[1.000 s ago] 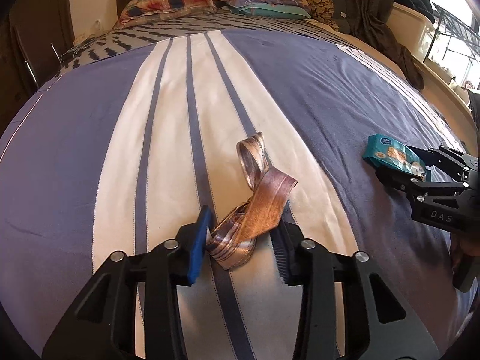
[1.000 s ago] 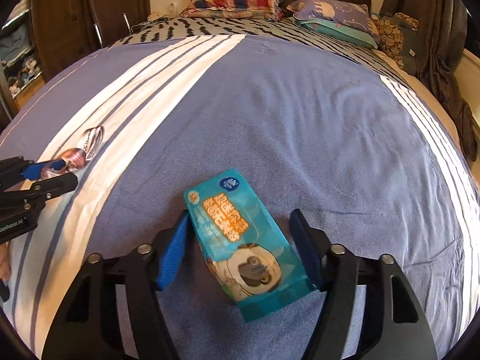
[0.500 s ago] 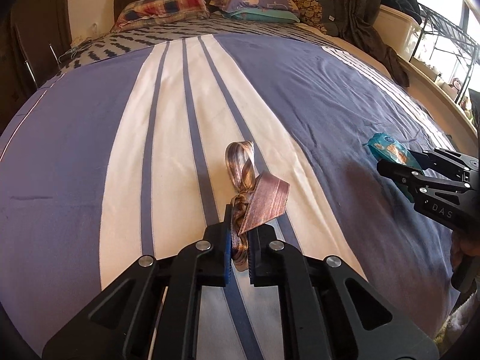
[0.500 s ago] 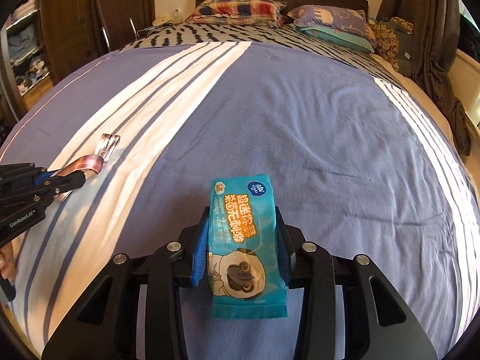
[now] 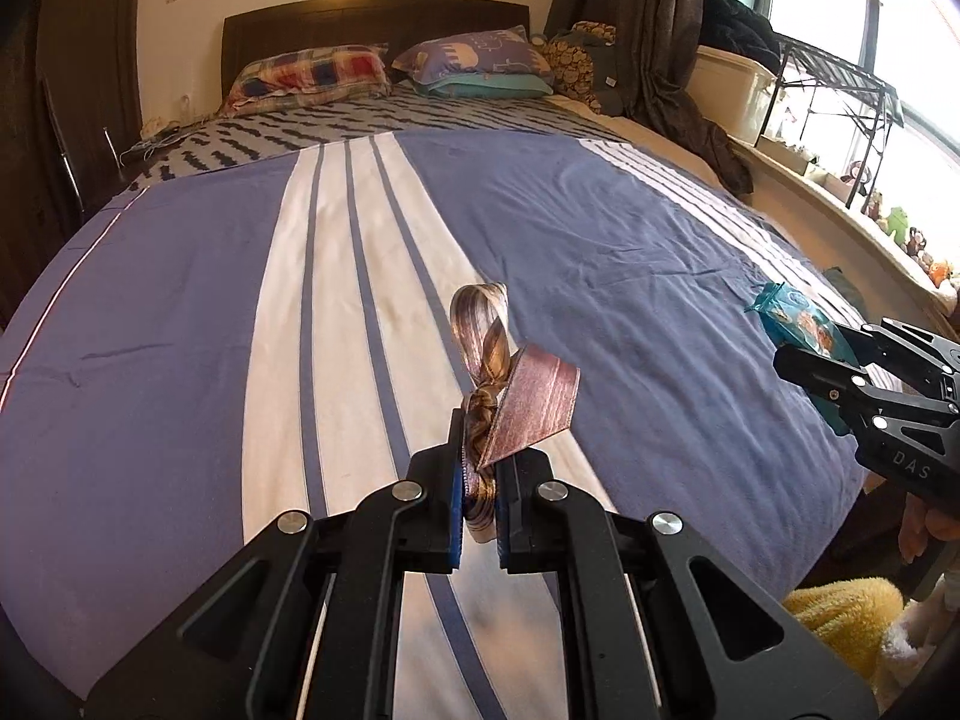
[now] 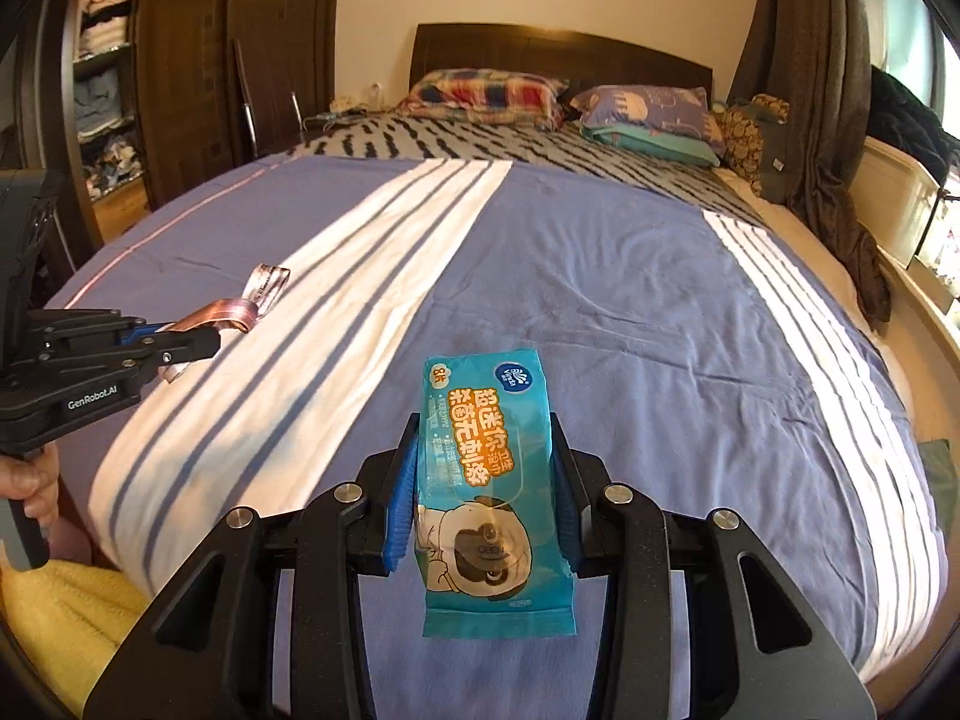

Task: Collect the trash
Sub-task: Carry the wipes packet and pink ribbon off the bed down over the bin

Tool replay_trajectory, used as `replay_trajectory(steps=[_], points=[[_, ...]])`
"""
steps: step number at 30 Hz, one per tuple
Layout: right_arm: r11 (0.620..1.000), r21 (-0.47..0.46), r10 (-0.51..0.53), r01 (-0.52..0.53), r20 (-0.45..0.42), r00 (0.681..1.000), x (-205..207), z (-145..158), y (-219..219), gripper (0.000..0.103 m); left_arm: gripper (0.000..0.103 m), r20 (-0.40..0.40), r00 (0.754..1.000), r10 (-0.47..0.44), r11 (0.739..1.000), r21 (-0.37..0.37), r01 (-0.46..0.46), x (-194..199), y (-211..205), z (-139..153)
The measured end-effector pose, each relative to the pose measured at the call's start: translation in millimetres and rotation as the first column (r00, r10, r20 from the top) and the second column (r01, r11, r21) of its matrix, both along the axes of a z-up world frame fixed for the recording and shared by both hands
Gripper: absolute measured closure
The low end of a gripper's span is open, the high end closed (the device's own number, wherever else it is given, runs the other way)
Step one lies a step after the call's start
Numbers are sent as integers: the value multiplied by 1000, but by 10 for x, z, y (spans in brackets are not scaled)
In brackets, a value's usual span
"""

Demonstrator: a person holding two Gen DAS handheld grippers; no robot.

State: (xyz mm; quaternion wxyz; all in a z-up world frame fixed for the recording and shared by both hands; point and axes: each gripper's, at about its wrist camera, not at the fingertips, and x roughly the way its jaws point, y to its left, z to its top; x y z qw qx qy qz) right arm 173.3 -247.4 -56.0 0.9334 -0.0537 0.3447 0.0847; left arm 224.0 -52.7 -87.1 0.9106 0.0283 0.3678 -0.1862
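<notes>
My left gripper [image 5: 480,468] is shut on a shiny brown-and-silver ribbon [image 5: 510,384] and holds it above the striped blue and white bedspread [image 5: 180,360]. The ribbon's loop sticks up past the fingertips. My right gripper [image 6: 486,468] is shut on a teal wet-wipes packet [image 6: 489,480] with orange lettering and holds it above the bed. In the left wrist view the right gripper [image 5: 840,372] and the packet [image 5: 792,318] show at the right edge. In the right wrist view the left gripper [image 6: 180,348] and the ribbon [image 6: 240,312] show at the left.
Pillows [image 5: 312,72] and a dark headboard [image 5: 372,18] lie at the far end of the bed. Dark curtains [image 5: 648,30] and a window ledge with a metal rack [image 5: 840,96] stand on the right. A wardrobe [image 6: 120,90] stands on the left. Something yellow [image 6: 66,624] lies below the bed's near edge.
Both grippers closed, the left on the ribbon and the right on the wipes packet, then lifted them off the bedspread and drew back toward the foot of the bed.
</notes>
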Motion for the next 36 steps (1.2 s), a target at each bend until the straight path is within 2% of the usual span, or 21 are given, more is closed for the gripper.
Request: replay_trajectory(steps=[11,15,23,28,36], points=[[999,38,-16,12,122,992,-989,298,-23,64,96,81,996,-23,1000,-19,25,-1076,-37,268],[997,70,-28,17,151,988,-1273,316,-27,64,96,92,995,-35,999,-28,37,-1434,-35,278],[997,61,-52,40,203,978,-1824,248,67,64,96,100,994,-42,999,-18,44,-2023,24,185],[996,66,-69,59,173,982,-2050,63,47,64,96,65,997,-46,998,-30,48,-2240,71,2],[992,106,-76,71,40,996,-2118,-484,19,64,96,-43,998,-47,997,-63,45,-2366,121,-567]])
